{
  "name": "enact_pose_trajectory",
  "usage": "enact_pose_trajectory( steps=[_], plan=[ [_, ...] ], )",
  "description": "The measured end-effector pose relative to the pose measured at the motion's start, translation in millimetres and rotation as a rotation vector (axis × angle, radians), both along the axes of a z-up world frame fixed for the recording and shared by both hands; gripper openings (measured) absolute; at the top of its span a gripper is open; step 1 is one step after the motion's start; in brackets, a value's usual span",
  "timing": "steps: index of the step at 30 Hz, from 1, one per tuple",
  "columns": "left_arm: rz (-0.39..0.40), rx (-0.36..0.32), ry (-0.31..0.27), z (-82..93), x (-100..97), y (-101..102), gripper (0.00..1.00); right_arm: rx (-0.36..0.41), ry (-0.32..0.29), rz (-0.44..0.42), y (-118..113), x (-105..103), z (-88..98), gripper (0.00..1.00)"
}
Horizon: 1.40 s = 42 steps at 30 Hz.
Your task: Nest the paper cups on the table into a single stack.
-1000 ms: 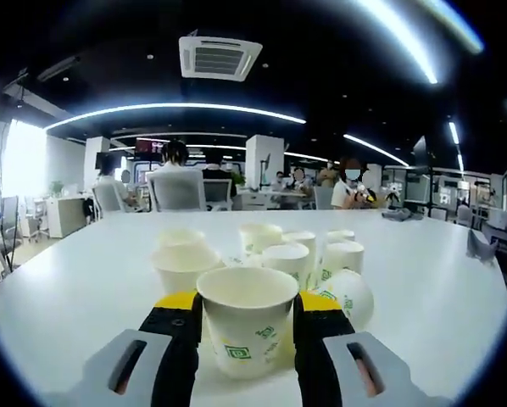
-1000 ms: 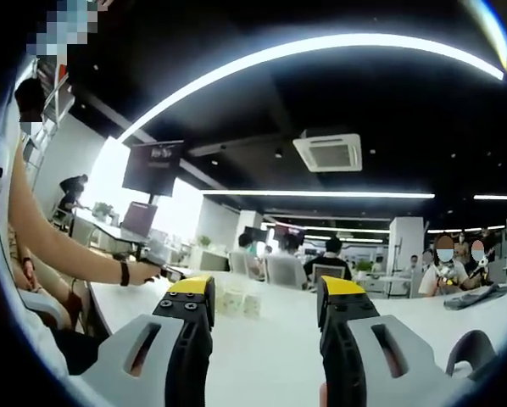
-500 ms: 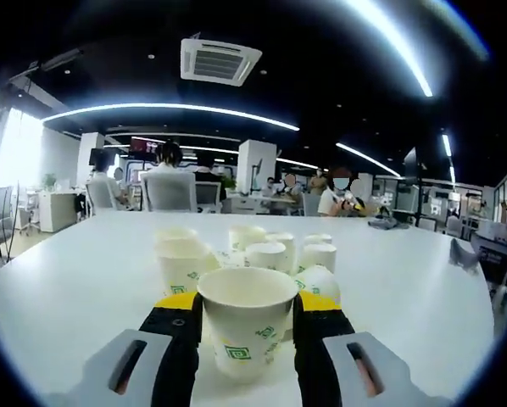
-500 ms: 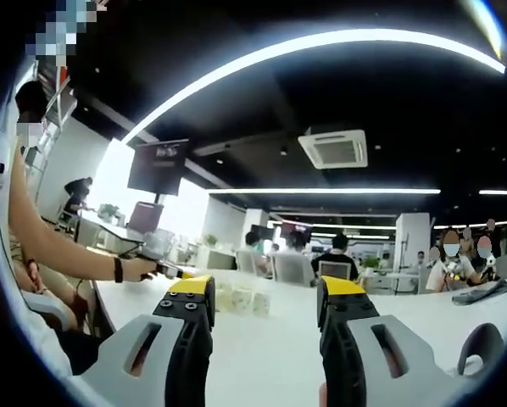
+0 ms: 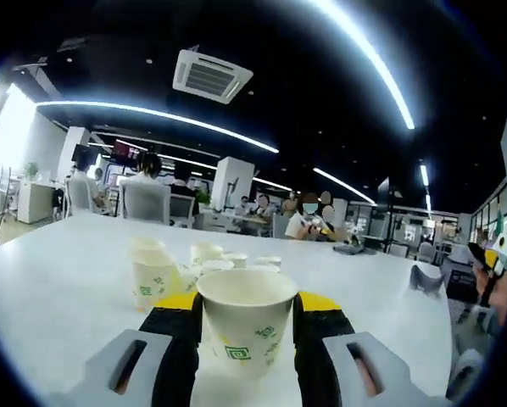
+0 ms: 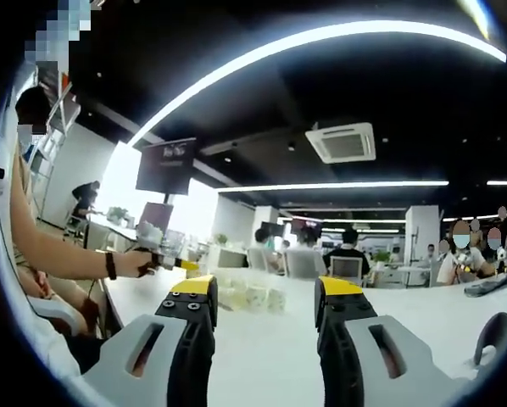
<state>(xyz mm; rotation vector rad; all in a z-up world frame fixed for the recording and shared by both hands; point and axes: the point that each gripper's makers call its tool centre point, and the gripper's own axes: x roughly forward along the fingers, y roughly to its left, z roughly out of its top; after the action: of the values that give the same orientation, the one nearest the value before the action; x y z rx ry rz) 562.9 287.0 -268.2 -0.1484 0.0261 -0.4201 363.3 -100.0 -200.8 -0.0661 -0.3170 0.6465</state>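
My left gripper (image 5: 247, 326) has its fingers (image 5: 179, 339) pinching a paper cup (image 5: 245, 329) between them, one yellow-tipped finger pressed to each side of the cup's wall. The cup stands upright with its mouth toward the camera's top, and I see nothing inside it but white lining. It carries a green printed mark low on its wall.

Just beyond it in the left gripper view, the other cups (image 5: 204, 264) sit grouped on the white counter (image 5: 58, 271). At the left of the group a short stack (image 5: 153, 275) stands upright, one cup nested in another; the rest behind are small, and I cannot tell what any of them holds. Past the far edge of the counter, people sit at desks under long ceiling lights.

My right gripper (image 6: 264, 315) has its fingers (image 6: 191, 335) spread apart with nothing between them, only bare counter (image 6: 270, 356) showing through the gap. The right gripper view gives me what the left one does not: the person's forearm and hand (image 6: 133, 264) reaching in from the left, holding the left gripper's handle, with a dark band on the wrist. Further along the counter I see the cluster of cups (image 6: 247, 297) from the side, pale and indistinct.
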Motion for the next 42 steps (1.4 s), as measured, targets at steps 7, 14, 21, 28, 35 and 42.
enact_pose_trajectory(
  steps=[7,14,21,28,35,42],
  plan=[
    [-0.059,0.05,-0.064,16.4,-35.9,-38.1,0.45,0.003,0.01,0.017,8.9,2.8,-6.1,0.47],
    [-0.111,0.07,-0.089,16.7,-60.6,-61.8,0.45,-0.006,0.059,0.055,29.2,9.1,-24.7,0.46],
    [-0.131,0.092,-0.107,14.0,-83.0,-76.0,0.45,0.006,0.074,0.053,30.8,12.2,-29.4,0.47],
    [-0.131,0.086,-0.111,13.2,-89.1,-79.3,0.45,0.004,0.068,0.054,31.5,10.1,-28.0,0.47],
    [-0.159,0.091,-0.108,3.7,-97.3,-98.8,0.45,0.002,0.067,0.056,33.5,9.3,-28.2,0.47],
    [-0.186,0.087,-0.107,-3.1,-107.8,-119.7,0.45,-0.002,0.065,0.056,33.4,8.4,-28.5,0.47]
  ],
)
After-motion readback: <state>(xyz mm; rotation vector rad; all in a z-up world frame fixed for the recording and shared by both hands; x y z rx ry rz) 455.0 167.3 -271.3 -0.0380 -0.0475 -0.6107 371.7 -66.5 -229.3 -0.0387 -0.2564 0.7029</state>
